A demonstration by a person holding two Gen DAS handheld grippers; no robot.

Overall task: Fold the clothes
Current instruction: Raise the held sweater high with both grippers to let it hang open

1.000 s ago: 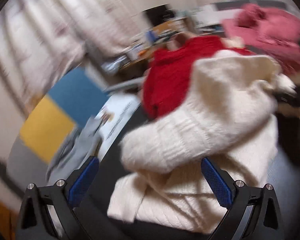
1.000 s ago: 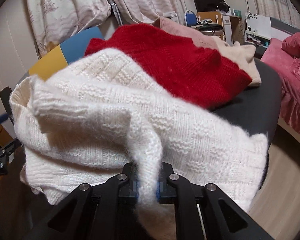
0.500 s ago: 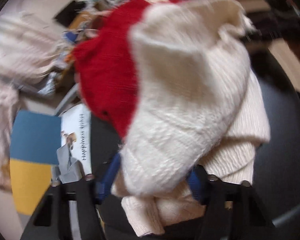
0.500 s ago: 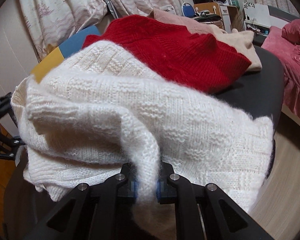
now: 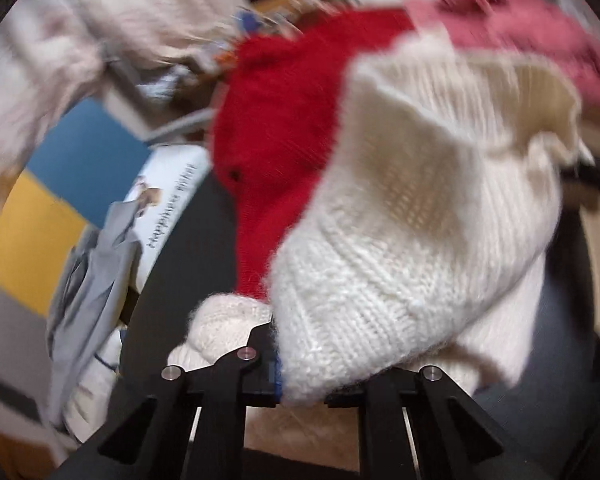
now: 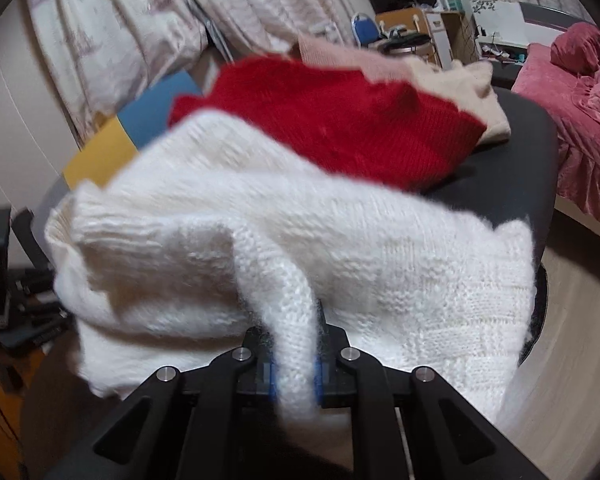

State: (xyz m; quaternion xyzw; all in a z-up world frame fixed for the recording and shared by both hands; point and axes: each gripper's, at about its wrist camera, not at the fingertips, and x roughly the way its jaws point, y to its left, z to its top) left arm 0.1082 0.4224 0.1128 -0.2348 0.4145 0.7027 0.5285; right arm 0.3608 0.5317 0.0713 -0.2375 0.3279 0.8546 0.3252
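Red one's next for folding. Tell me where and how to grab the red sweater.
Probably take the red sweater by its near corner, which sticks out past the white sweater, coming from the blue-and-yellow panel side. Its middle lies flat on the black table with nothing to pinch. Both grippers are shut on the white sweater.

Bedroom: pink bed point(image 6: 580, 120), curtains point(image 6: 140, 32).

We see a cream-white chunky-knit sweater point(image 6: 340, 248), a plain red sweater point(image 6: 340, 128), a black table point(image 6: 512, 184), pink bedding point(image 6: 580, 80), and pale printed curtains point(image 6: 120, 20).
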